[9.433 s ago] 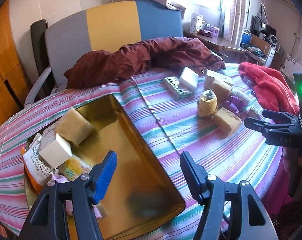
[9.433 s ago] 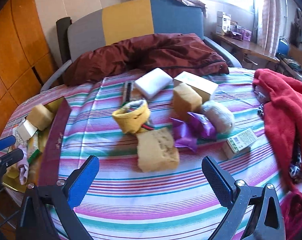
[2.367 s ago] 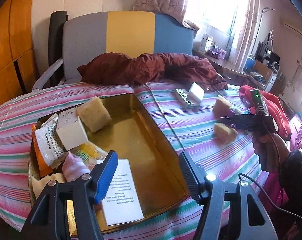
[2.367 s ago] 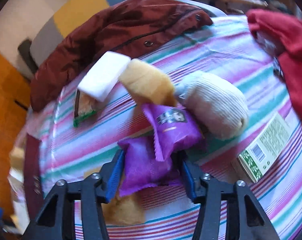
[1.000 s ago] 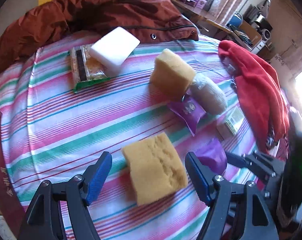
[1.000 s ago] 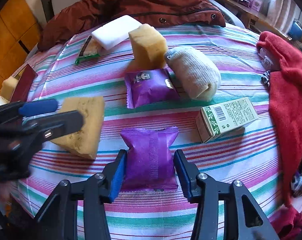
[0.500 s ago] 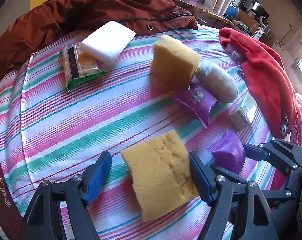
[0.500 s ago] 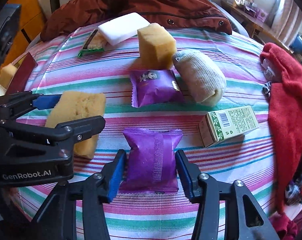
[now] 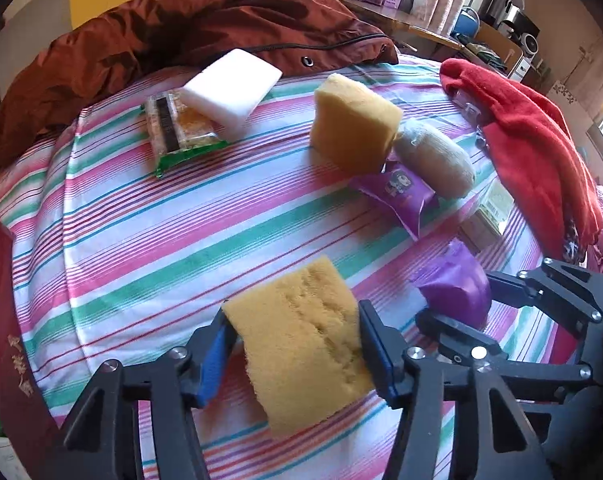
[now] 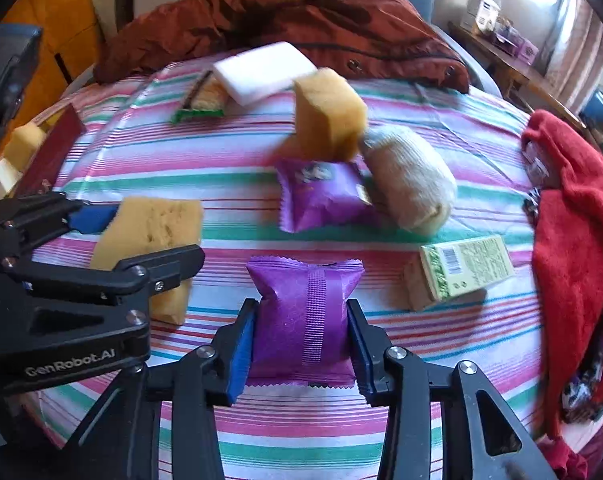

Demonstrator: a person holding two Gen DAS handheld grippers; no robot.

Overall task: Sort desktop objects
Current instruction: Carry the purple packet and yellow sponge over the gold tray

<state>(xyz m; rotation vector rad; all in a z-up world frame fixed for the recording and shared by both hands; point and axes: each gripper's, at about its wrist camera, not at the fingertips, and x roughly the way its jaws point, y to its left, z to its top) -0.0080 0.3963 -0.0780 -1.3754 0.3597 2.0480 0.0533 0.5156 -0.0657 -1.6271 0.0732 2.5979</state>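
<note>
My left gripper [image 9: 295,354] is shut on a yellow sponge [image 9: 301,344], held just above the striped tablecloth; the sponge also shows in the right wrist view [image 10: 153,232]. My right gripper [image 10: 301,344] is shut on a purple snack packet [image 10: 305,316], seen in the left wrist view [image 9: 457,284] at the right. On the cloth lie a second yellow sponge [image 9: 353,124], another purple packet [image 10: 321,194], a beige rolled sock [image 10: 409,180], a green carton [image 10: 465,268], a white block [image 9: 231,86] and a green cracker pack [image 9: 175,132].
A maroon jacket [image 9: 181,32] lies along the far edge of the table. A red cloth [image 10: 573,240] lies at the right edge. A dark red tray wall [image 9: 1,320] stands at the left, with a sponge and a box [image 10: 17,148] in the tray.
My left gripper has closed on the yellow sponge, which was between open jaws half a second ago. My right gripper still holds the purple packet, now nearer the left gripper.
</note>
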